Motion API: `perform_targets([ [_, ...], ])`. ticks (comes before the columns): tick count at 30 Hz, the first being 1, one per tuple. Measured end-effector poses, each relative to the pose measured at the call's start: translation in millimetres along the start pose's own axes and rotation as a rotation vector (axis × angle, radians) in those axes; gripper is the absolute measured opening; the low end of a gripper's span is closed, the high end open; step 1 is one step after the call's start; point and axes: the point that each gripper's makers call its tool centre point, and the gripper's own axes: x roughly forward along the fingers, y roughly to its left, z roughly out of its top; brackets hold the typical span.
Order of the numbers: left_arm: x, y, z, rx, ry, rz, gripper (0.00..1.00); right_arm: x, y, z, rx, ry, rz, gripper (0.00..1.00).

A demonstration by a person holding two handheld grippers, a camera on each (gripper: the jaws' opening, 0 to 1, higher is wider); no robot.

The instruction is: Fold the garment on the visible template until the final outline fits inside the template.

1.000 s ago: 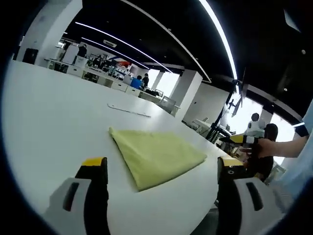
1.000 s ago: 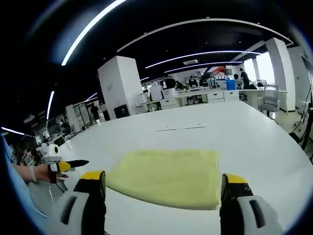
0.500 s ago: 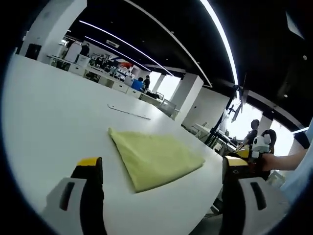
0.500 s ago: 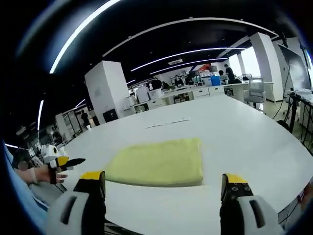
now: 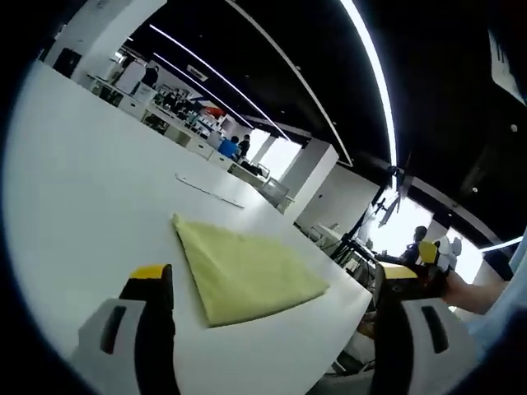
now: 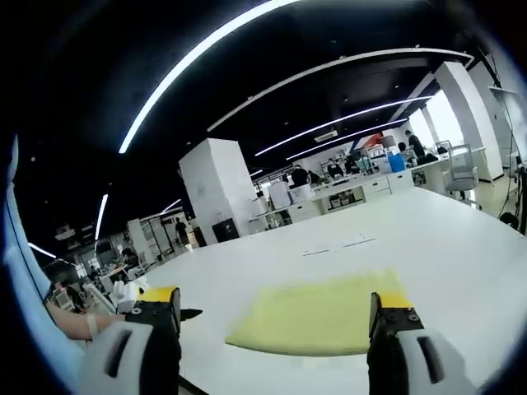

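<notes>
A folded yellow garment (image 5: 244, 276) lies flat on the white table (image 5: 74, 181), a neat rectangle with one corner toward my left side. In the right gripper view the same garment (image 6: 325, 317) spreads ahead of the jaws. My left gripper (image 5: 272, 288) is open, held above and short of the cloth, with nothing between its yellow-tipped fingers (image 5: 152, 274). My right gripper (image 6: 276, 306) is open too, lifted off the cloth. The right gripper (image 5: 420, 271) shows at the right edge of the left gripper view, in a hand. The left gripper (image 6: 160, 309) peeks in at the lower left of the right gripper view.
A thin pale template line (image 5: 210, 192) marks the table beyond the garment, also seen as a template line (image 6: 338, 245) in the right gripper view. Desks, chairs and people stand in the far office (image 6: 346, 177). The table edge (image 5: 350, 309) falls away close to the cloth.
Both grippers have pulled back and tilted upward from the garment, so it looks smaller and lower in both views. The garment itself has not moved.
</notes>
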Motion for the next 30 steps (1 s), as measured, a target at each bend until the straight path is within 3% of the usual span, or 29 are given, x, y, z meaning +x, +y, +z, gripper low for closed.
perform_targets([
  [8,-0.6,-5.4,-9.2,0.015,0.042,-0.001,0.99,-17.1,-25.8,-7.1,0.025,0.009,-0.062,0.96],
  [12,-0.9,-1.2,-27.1,0.119,0.145,0.026,0.99,-24.3,-44.3,-26.6,-0.053,0.111,-0.114,0.96],
  [16,-1.1,-1.8,-33.8,0.123,0.175,0.018,0.99,-27.2,-54.5,-32.6,-0.024,0.118,-0.124,0.97],
  [30,-2.2,8.4,-47.9,0.157,0.256,0.038,0.98,-28.2,-92.5,-47.0,-0.06,0.219,-0.163,0.99],
])
